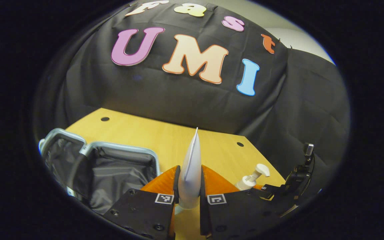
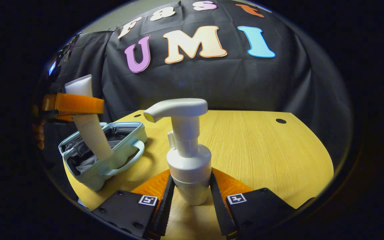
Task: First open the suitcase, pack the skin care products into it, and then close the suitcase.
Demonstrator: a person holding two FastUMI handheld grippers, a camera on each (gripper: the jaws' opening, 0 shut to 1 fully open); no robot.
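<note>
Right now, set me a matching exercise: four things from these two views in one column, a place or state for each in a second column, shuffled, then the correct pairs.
Things
1. white tube
2. pump bottle
3. suitcase
4. table

Places or states
A. lying open, grey lining showing
B. standing upright between the right tool's fingers
C. bare yellow wood with small dark holes
D. pinched in the left tool, lifted off the table

Pairs: 1-D, 2-B, 3-A, 4-C

Wooden table [image 2: 262, 150], black cloth wall [image 1: 178, 96]
</note>
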